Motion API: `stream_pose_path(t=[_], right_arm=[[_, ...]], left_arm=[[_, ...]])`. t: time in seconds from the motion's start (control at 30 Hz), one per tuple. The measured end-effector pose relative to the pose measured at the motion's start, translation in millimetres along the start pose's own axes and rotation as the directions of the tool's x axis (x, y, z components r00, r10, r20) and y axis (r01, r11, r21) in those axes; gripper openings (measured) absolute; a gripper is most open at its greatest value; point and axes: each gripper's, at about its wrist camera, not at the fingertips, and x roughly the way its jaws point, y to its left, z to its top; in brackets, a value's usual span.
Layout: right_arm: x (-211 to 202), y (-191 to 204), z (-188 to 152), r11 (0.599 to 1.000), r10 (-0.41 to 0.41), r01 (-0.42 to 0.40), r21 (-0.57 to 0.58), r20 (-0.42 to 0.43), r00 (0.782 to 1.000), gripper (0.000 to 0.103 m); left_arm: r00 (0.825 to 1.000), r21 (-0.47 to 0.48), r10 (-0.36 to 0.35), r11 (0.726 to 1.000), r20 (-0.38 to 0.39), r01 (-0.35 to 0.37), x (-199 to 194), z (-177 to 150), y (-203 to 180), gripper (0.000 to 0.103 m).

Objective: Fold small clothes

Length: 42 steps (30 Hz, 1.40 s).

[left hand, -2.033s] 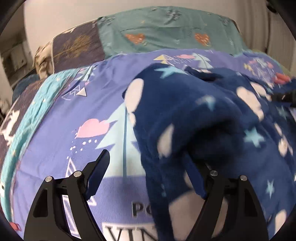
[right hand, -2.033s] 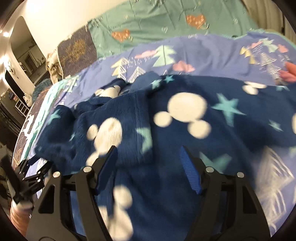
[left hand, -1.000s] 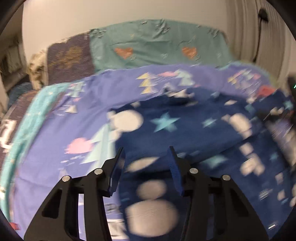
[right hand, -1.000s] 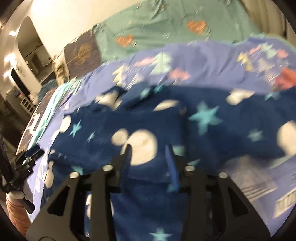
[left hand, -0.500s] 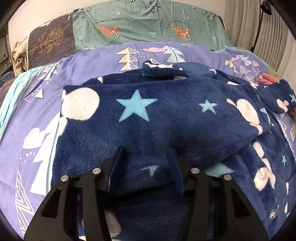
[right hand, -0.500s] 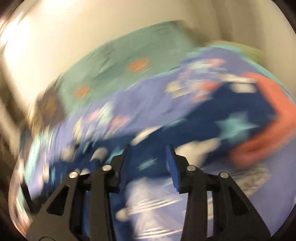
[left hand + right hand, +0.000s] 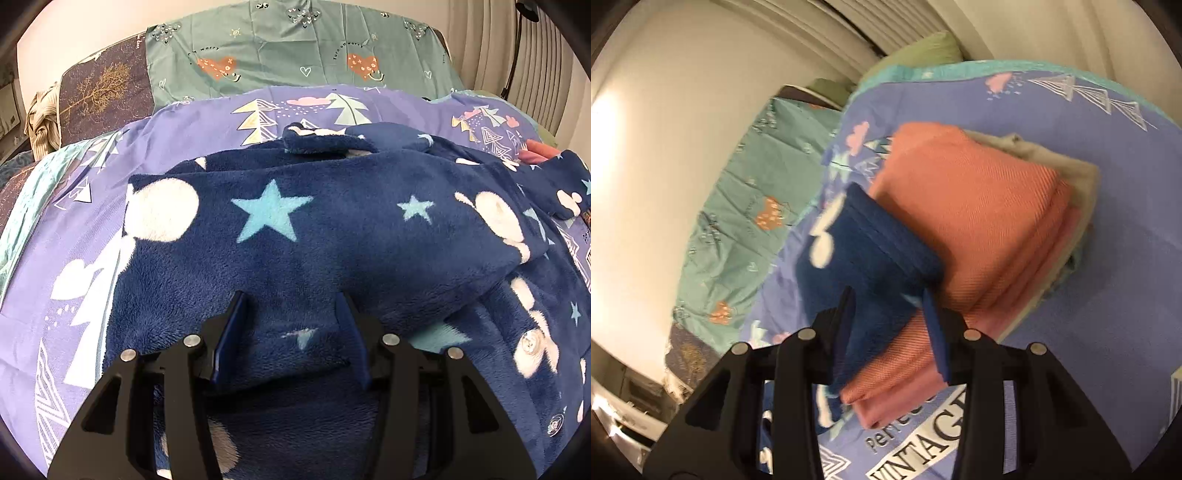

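— Where's the fleece?

— The navy star-print garment (image 7: 332, 236) lies folded over on the purple bedspread (image 7: 33, 280). The left gripper (image 7: 291, 317) pinches a fold of it.

— And the other?

— The right gripper (image 7: 888, 308) grips its sleeve end over the folded orange cloth (image 7: 975, 206), I think; that view is blurred

The purple bedcover (image 7: 1126, 258) reads "VINTAG"; the green pillowcase (image 7: 295, 48) reads "Turn off worry".
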Motion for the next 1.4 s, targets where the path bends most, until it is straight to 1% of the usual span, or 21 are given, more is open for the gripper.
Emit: stream_pose_path(t=[0.17,0.23,0.27,0.3,0.33,0.4,0.5,0.57,0.63,0.7,0.77,0.87,0.9,0.97,1.07,1.17,1.2,1.27,1.3,1.33,1.4], right_arm=[[-5.2,0.3,-13.1,0.999,0.003,-0.004,0.032,0.017,1.000,0.044],[-2.9,5.0,-12.9,1.000,0.001,-0.001,0.018,0.020,1.000,0.042],[-1.0,7.7,-11.4,1.000,-0.005,0.005,0.013,0.024,1.000,0.037],[2.1,10.9,-9.7,1.000,-0.007,0.007,0.008,0.024,1.000,0.020],[4.4,14.5,-8.3,1.000,0.003,-0.003,0.008,0.017,1.000,0.011],[3.8,27.9,-8.8,1.000,0.019,-0.019,-0.002,0.034,0.999,0.010],[-5.7,77.3,-23.3,0.990,0.111,-0.105,-0.099,0.055,0.992,0.009],[-12.0,126.0,-48.5,0.959,0.203,-0.194,-0.207,0.022,0.979,0.009],[-15.6,169.9,-81.2,0.909,0.294,-0.292,-0.297,-0.040,0.955,0.009],[-17.9,216.8,-126.3,0.829,0.379,-0.398,-0.393,-0.129,0.916,0.009],[-14.3,258.7,-182.1,0.730,0.432,-0.494,-0.472,-0.242,0.869,0.009],[3.5,294.3,-254.6,0.632,0.417,-0.575,-0.520,-0.397,0.818,0.009],[11.0,299.3,-273.8,0.616,0.396,-0.585,-0.527,-0.435,0.809,0.009],[31.3,304.5,-311.5,0.601,0.327,-0.586,-0.544,-0.501,0.801,0.009],[55.4,298.0,-346.1,0.605,0.238,-0.571,-0.555,-0.558,0.795,0.009],[63.9,289.1,-364.5,0.599,0.200,-0.563,-0.569,-0.574,0.794,0.009],[64.3,287.7,-366.7,0.592,0.196,-0.562,-0.577,-0.574,0.795,0.009],[64.2,284.5,-372.4,0.580,0.191,-0.562,-0.590,-0.572,0.798,0.009],[66.9,285.6,-371.5,0.581,0.190,-0.561,-0.590,-0.572,0.798,0.009],[67.1,284.5,-371.6,0.583,0.190,-0.562,-0.587,-0.573,0.797,0.009],[61.5,282.2,-374.7,0.577,0.191,-0.561,-0.594,-0.569,0.800,0.009]], left_arm=[[1.000,0.000,0.001,1.000,0.001,-0.001,-0.4,0.3,-0.2,0.052],[1.000,0.002,0.003,1.000,0.001,-0.003,-0.5,0.4,-0.4,0.052],[1.000,0.002,0.002,1.000,0.001,-0.002,-0.7,0.7,-0.2,0.052],[1.000,0.000,0.001,1.000,0.002,-0.001,-0.8,0.7,0.0,0.052],[1.000,-0.001,0.000,1.000,0.002,0.000,-0.7,0.8,-0.2,0.052],[1.000,-0.001,0.000,1.000,0.003,0.000,-0.6,0.8,-0.1,0.052],[1.000,-0.001,0.000,1.000,0.002,0.000,-0.6,0.7,0.0,0.052],[1.000,-0.002,-0.001,1.000,0.003,0.001,-0.7,0.6,0.0,0.052],[1.000,-0.005,-0.005,1.000,0.005,0.005,-0.9,0.8,0.8,0.052],[1.000,-0.009,-0.008,1.000,0.007,0.009,-1.0,0.8,1.5,0.052],[1.000,-0.012,-0.013,1.000,0.008,0.013,-0.9,0.7,2.3,0.052],[1.000,-0.018,-0.019,1.000,0.010,0.019,-0.8,0.5,3.2,0.052],[1.000,-0.021,-0.023,1.000,0.011,0.023,-0.9,0.4,3.6,0.052],[0.999,-0.027,-0.032,0.999,0.012,0.032,-0.8,0.4,5.0,0.052],[0.997,-0.054,-0.071,0.996,0.021,0.072,-3.3,1.1,10.7,0.053],[0.975,-0.146,-0.215,0.964,0.055,0.220,-14.7,4.8,26.1,0.056],[0.949,-0.201,-0.306,0.927,0.081,0.316,-21.1,8.1,31.3,0.057],[0.902,-0.248,-0.414,0.868,0.119,0.431,-28.3,15.2,32.7,0.060],[0.881,-0.250,-0.455,0.845,0.128,0.473,-30.7,21.5,28.2,0.066],[0.870,-0.246,-0.477,0.835,0.125,0.493,-30.8,26.4,22.9,0.072],[0.854,-0.250,-0.511,0.818,0.100,0.519,-24.4,37.3,9.2,0.077]])
